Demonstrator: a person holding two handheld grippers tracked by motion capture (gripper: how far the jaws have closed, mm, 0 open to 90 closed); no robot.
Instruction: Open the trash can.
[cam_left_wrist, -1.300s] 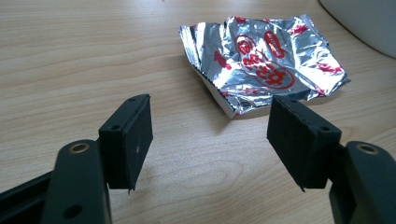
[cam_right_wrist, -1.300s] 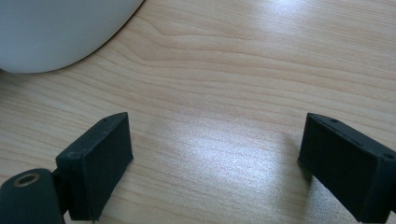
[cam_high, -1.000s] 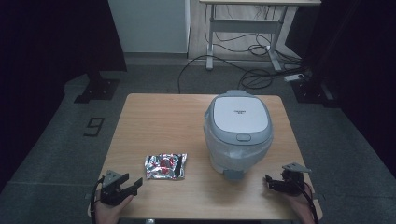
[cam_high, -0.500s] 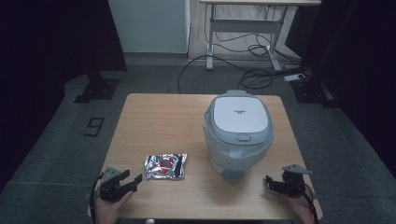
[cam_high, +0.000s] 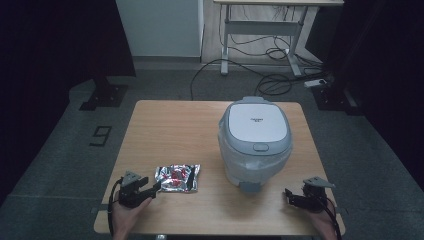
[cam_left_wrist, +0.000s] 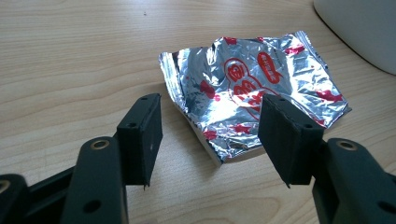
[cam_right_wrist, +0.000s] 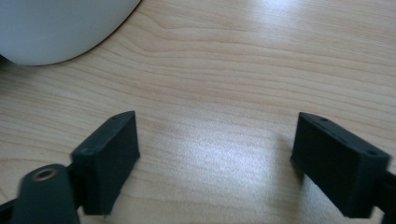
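The foil packet (cam_high: 177, 178) lies flat on the wooden table (cam_high: 165, 127), near the front edge and left of centre, at about nine o'clock from the rice cooker (cam_high: 255, 142) and apart from it. It is a crinkled silver pouch printed with red figures and lettering, its edges creased and one corner slightly lifted; whether it is sealed or already torn is hard to tell from its rumpled near edge.

The left gripper (cam_high: 152, 187) sits just at the packet's seven o'clock corner, apparently placed low and level so the jaws can slide in around that edge. In the left gripper view the left gripper (cam_left_wrist: 210, 135) has its jaws spread wide, having just been closing a little; the packet (cam_left_wrist: 252, 88) lies partly between them, but neither pad presses on it.

The right gripper (cam_high: 291, 196) rests near the front right corner of the table, at roughly five o'clock from the cooker, probably waiting its turn. Its jaws have also just been narrowing slightly, yet they stand well apart over bare wood, with the cooker's white wall (cam_right_wrist: 56, 28) at eleven o'clock in the right gripper view.
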